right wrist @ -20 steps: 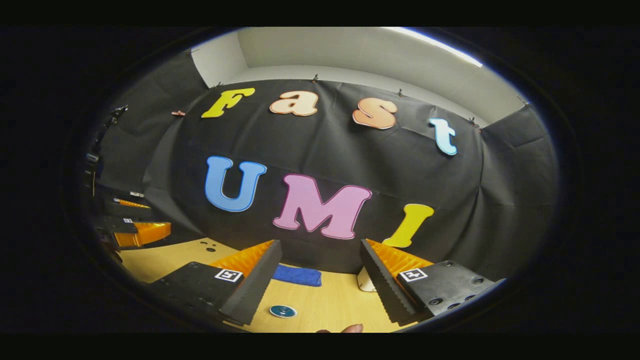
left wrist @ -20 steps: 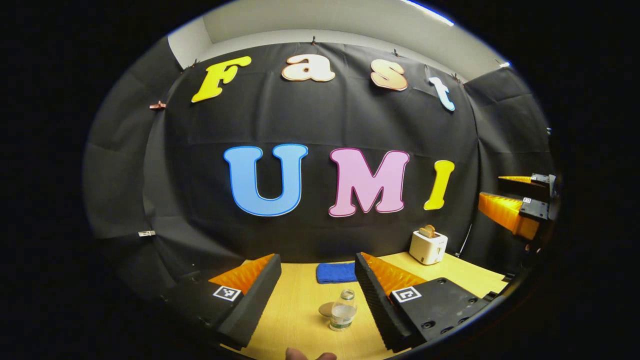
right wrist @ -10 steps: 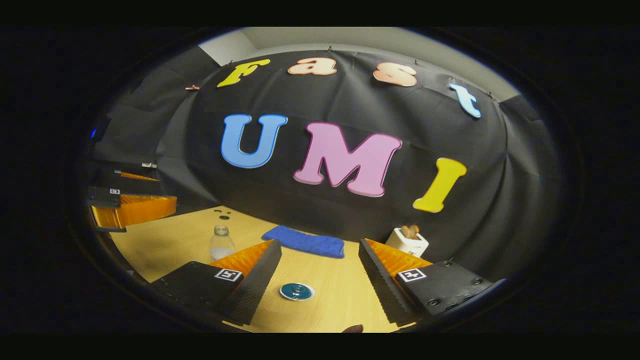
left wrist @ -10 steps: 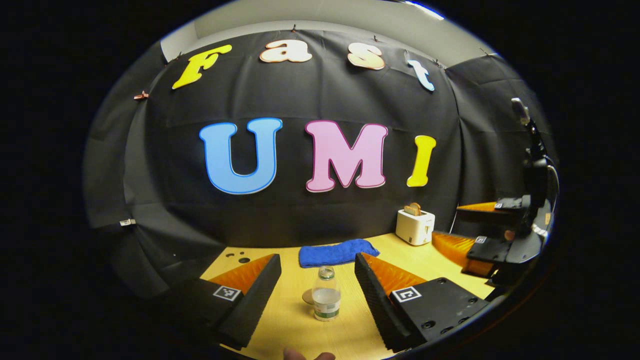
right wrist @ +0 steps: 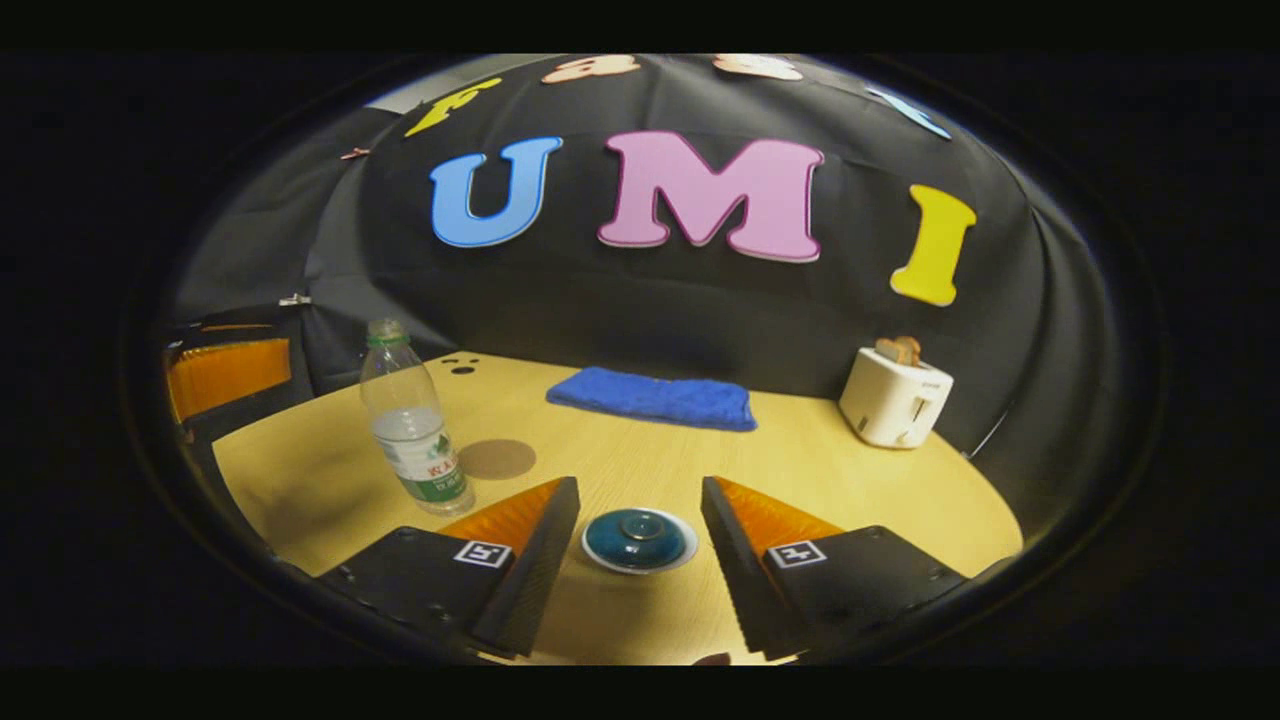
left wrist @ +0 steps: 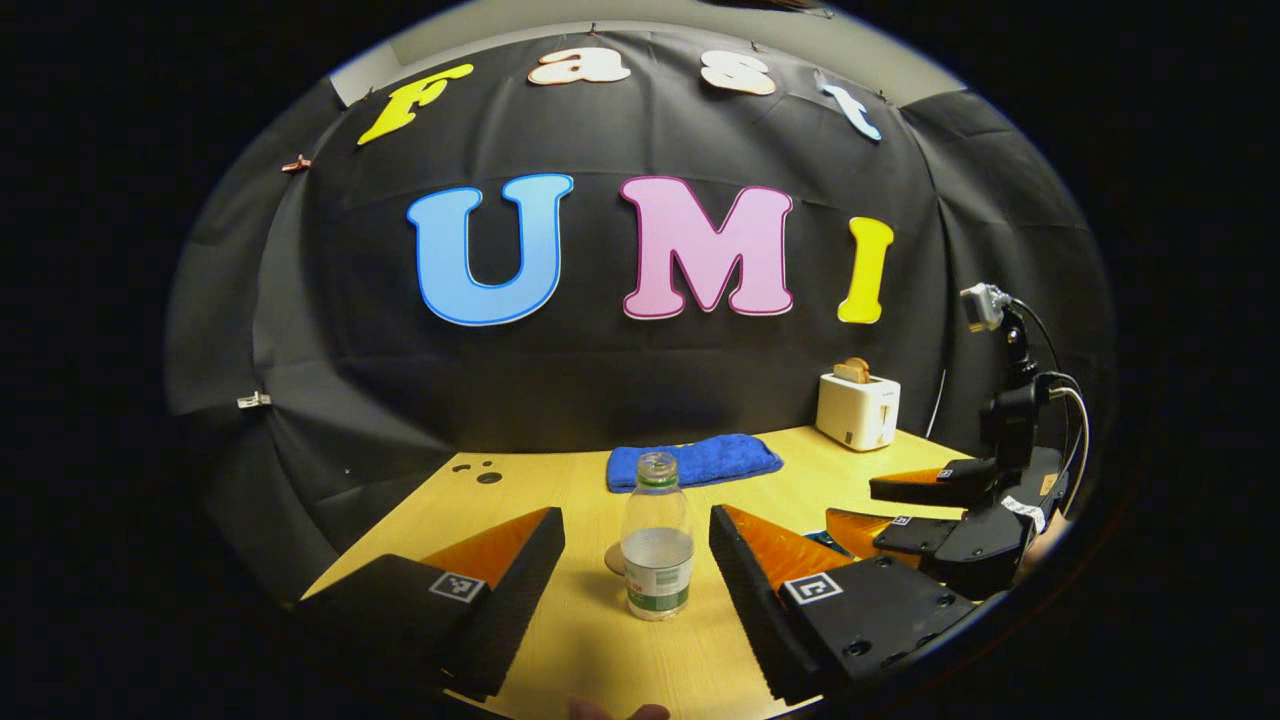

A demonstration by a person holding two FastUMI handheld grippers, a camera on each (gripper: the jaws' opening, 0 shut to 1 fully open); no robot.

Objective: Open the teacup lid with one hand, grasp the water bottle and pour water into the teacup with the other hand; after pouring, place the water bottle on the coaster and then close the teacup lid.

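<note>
Left tongs (left wrist: pixel 636 535) released, jaws spread wide above the counter (left wrist: pixel 560 640); water bottle (left wrist: pixel 656 538) stands upright between them, untouched, cap off. Coaster (right wrist: pixel 496 458) lies just behind the bottle. Right tongs (right wrist: pixel 640 510) released, jaws apart either side of the lidded teacup (right wrist: pixel 639 538), no contact. Blue towel (right wrist: pixel 652 397) and toaster (right wrist: pixel 894 396) sit at the counter's far edge.
</note>
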